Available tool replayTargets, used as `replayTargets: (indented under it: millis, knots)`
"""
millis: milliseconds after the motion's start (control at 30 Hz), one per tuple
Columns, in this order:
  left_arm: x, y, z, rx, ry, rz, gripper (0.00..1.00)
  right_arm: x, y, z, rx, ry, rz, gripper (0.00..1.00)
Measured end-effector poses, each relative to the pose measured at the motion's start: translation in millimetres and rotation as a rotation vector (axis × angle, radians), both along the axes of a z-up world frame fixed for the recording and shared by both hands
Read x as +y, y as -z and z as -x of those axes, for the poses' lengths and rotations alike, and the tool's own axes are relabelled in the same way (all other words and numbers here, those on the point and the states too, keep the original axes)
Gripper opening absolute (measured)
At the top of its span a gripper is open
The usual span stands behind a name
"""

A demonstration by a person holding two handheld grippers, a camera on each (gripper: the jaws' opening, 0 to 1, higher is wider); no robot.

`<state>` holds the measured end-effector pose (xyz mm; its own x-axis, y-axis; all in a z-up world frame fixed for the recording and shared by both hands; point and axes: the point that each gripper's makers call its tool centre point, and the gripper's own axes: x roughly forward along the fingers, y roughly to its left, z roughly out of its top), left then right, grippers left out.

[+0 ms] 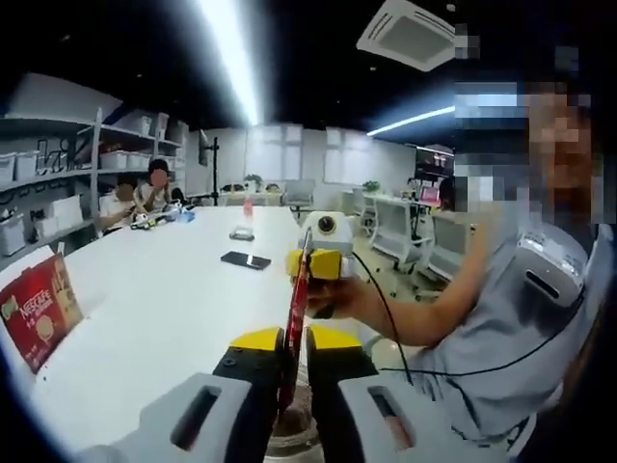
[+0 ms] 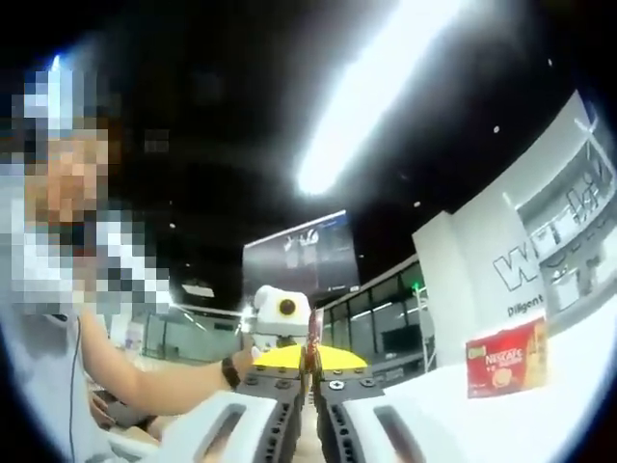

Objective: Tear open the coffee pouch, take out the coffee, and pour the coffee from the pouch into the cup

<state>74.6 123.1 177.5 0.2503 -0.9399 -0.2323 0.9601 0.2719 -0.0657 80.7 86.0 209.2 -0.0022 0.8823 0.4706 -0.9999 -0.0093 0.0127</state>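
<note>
Box [image 1: 37,309] of coffee is sitting well left of the left gripper [image 1: 292,359], which is clamping the red pouch [image 1: 295,307]; the right gripper [image 1: 316,262] is pinching its far end. Cup [image 1: 289,434], probably, below: uneven pulling risks spilling.

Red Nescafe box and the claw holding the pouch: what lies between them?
In the left gripper view, only bare white table lies between the Nescafe box and the left claw, shut on the coffee pouch.

Ceiling light strip [image 1: 231,58] blows out at 12 o'clock, glare streak [image 2: 386,87] toward 1 o'clock. Table [image 1: 145,299] evenly lit, edges bent, right view soft.
</note>
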Motion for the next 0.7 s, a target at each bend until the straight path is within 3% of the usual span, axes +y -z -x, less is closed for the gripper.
replayTargets:
  millis: [100,200,533,700]
  knots:
    - [2,4.9,-1.4,-0.022,-0.007,-0.031,0.06,0,-0.3,0,0.000,-0.004,-0.001,0.08]
    - [0,4.9,0.9,-0.034,0.002,-0.036,0.05,0,0.4,0,-0.001,-0.011,0.001,0.16]
    - [-2,5.1,3.3,-0.033,0.019,-0.043,0.05,-29,-5.0,-5,-0.010,0.027,-0.018,0.09]
    - [-1,5.4,1.7,-0.037,0.011,-0.050,0.07,-28,-2.7,-3,-0.015,0.034,0.006,0.05]
